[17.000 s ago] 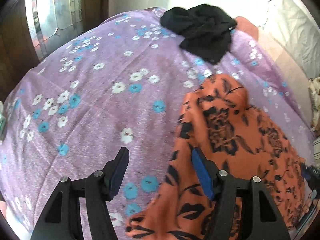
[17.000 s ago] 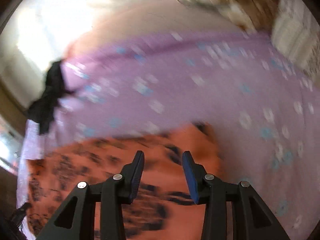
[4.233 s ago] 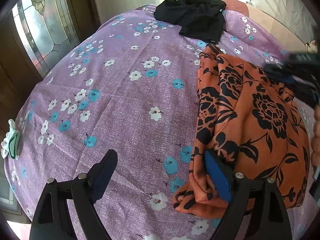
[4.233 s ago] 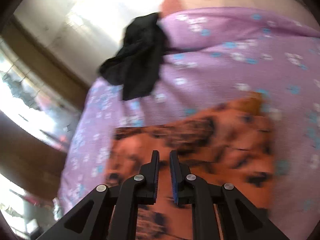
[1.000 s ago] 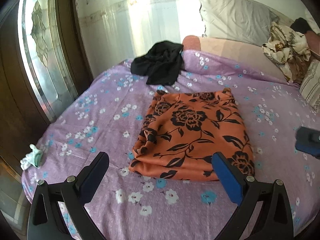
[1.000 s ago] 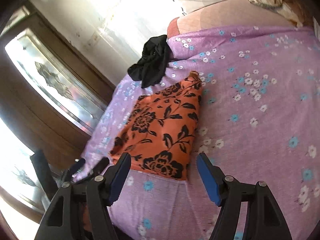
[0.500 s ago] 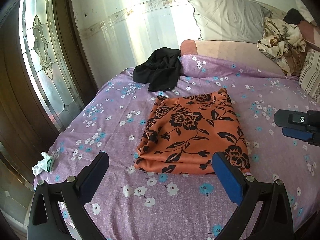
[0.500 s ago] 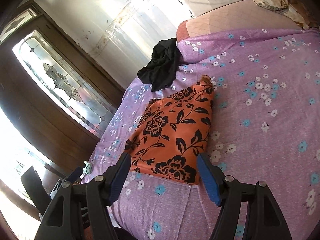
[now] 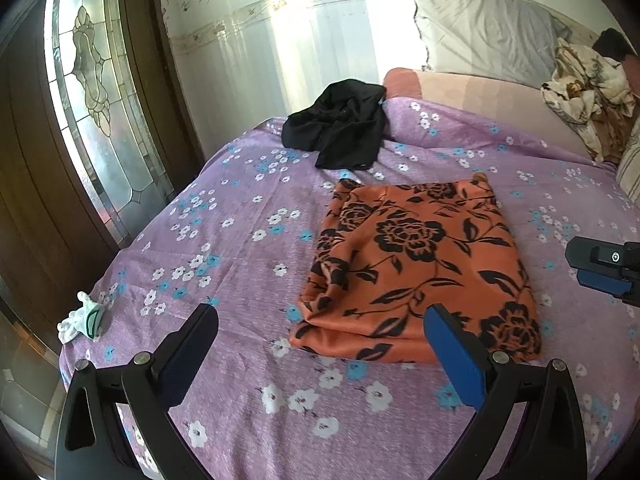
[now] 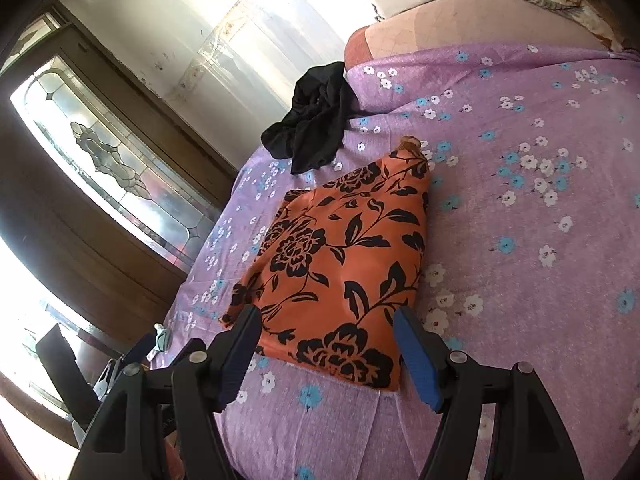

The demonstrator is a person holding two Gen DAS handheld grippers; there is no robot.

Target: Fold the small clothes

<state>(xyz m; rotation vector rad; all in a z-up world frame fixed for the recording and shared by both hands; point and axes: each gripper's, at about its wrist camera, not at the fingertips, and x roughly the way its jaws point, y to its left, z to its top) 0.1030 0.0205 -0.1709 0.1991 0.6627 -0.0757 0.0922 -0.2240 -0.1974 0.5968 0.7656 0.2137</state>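
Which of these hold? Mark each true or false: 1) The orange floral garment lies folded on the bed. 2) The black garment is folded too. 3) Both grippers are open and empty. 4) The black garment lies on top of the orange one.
1) True: the orange floral garment lies folded on the bedsheet.
2) False: the black garment is crumpled.
3) True: left gripper and right gripper hold nothing.
4) False: they lie apart.

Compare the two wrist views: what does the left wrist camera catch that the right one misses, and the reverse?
Left only: a grey pillow against the wall, and the right gripper from the side.
Right only: the left gripper at the bed's edge.
Both: the folded orange floral garment on the purple floral bedsheet, the crumpled black garment behind it, and the stained-glass door.
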